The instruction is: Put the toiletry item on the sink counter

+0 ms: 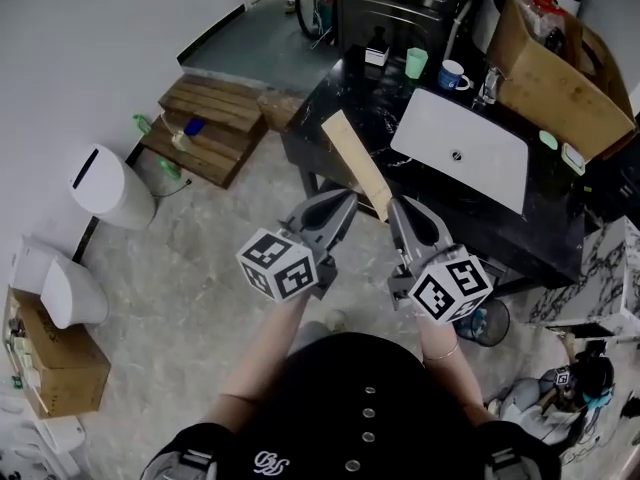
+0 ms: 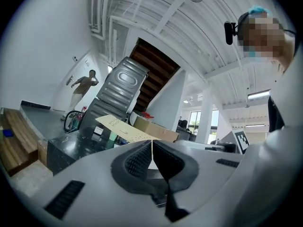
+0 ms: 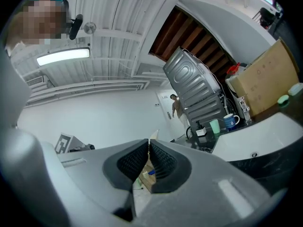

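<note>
The toiletry item is a long, flat tan carton, held tilted in the air at the near left corner of the black sink counter. My left gripper is shut on its thin edge. In the left gripper view the carton runs up and left from the closed left gripper. My right gripper is at the carton's near end. In the right gripper view, the right gripper has its jaws almost together, and a cream sliver of the carton shows at their tips. The white sink basin lies beyond.
A green cup, a blue mug, a faucet and a big cardboard box stand at the counter's back. A wooden pallet and a white bin are on the floor at left. A person stands far off.
</note>
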